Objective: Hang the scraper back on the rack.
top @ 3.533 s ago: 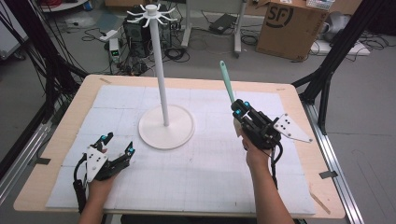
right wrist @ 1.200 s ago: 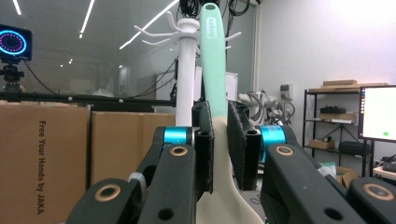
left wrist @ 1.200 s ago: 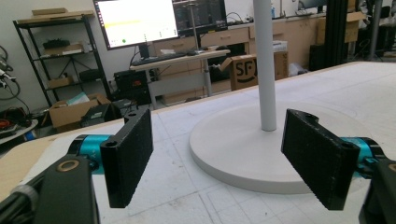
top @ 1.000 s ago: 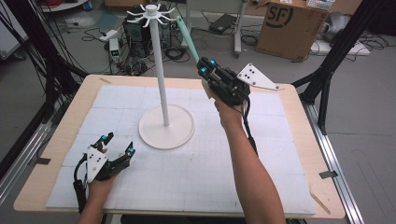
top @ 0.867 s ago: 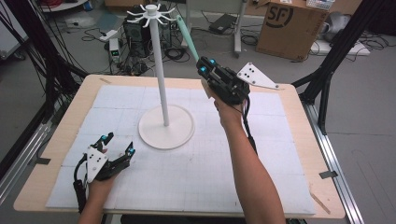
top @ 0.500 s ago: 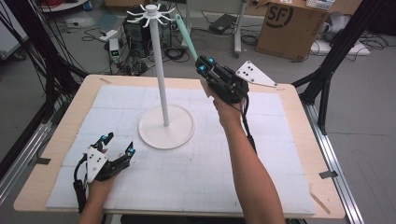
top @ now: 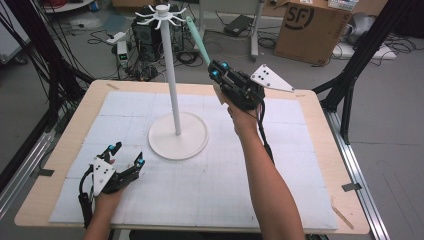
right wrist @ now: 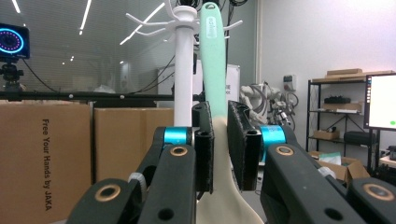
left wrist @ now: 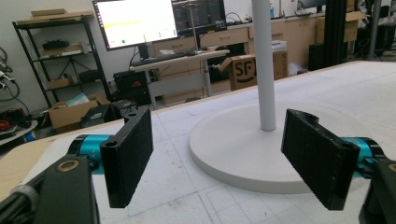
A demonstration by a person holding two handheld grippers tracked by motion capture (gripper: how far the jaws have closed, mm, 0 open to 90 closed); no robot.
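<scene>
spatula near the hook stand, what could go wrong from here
The right claw grips the spatula low, so the long handle could pivot and miss a hook. Its tip is close to the white stand, whose tall thin pole could rock if bumped. The left claw is open, not steadying the base.

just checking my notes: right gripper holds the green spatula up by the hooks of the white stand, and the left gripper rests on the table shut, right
Not quite: the left gripper rests on the table open, its jaws wide apart in the left gripper view. The right gripper does hold the green spatula by the stand hooks.

right tongs [top: 216, 70] raised, clamped; left tongs [top: 125, 156] agape.
</scene>
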